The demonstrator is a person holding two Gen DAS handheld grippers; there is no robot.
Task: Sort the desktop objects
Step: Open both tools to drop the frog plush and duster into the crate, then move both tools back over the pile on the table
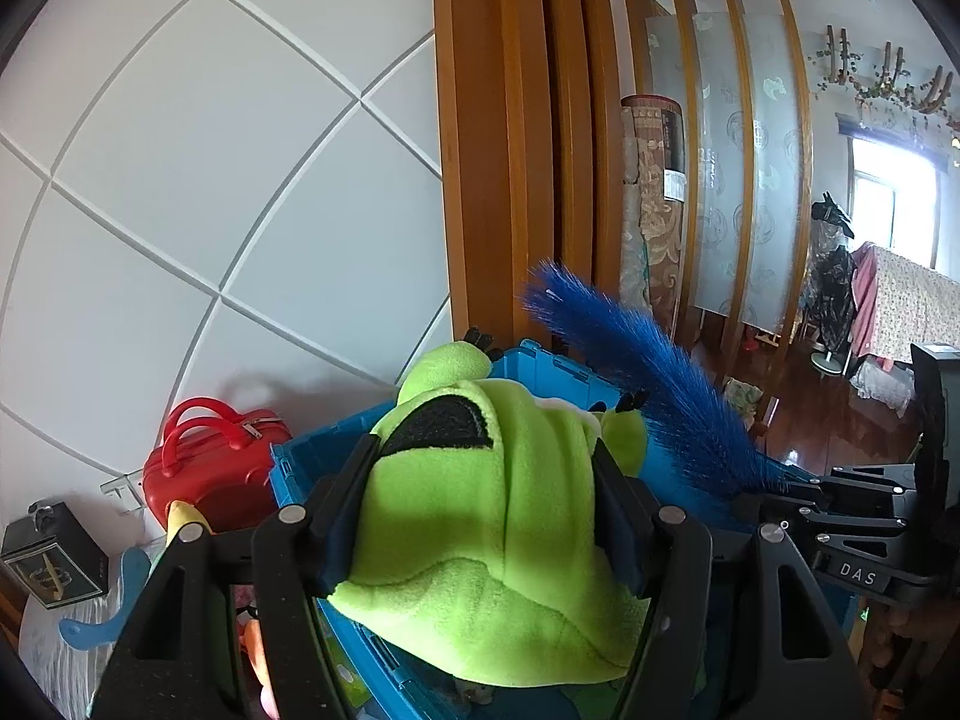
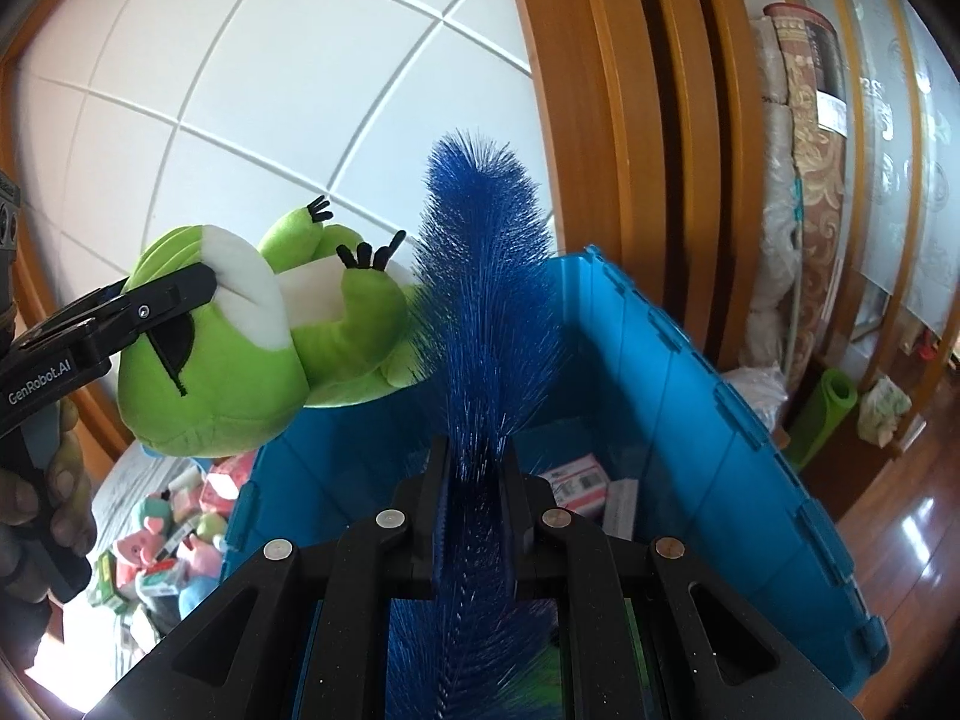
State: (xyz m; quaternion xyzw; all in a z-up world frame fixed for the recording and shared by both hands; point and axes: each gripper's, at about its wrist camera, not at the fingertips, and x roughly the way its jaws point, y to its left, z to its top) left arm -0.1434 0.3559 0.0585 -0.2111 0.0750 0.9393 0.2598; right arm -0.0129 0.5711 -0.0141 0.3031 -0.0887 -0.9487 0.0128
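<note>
- A white wall crossed by raised diagonal lines is filling the background of both views, with a wooden door frame standing to its right.
- A blue plastic crate is sitting open just in front of the wall, its rim running under both tools; a few small boxes are lying on its floor.
- A green frog plush toy is being held by the left gripper, whose two fingers are pressing into the soft head from either side. In the right wrist view the toy is hanging over the near left corner of the crate, its legs with black toes pointing toward the wall.
- A blue bristle brush is standing upright over the crate, its stem clamped between the closed fingers of the right gripper. In the left wrist view the brush is leaning just right of the toy, close to it; whether they are touching cannot be told.
- A red toy suitcase is resting against the wall, just left of the crate.
- A person's hand is gripping the handle of the left tool at the left edge of the right wrist view.
- A heap of small soft toys and packets is lying on the light surface beside the crate, below the frog.
- A small black box is sitting near the suitcase, further left.
</note>
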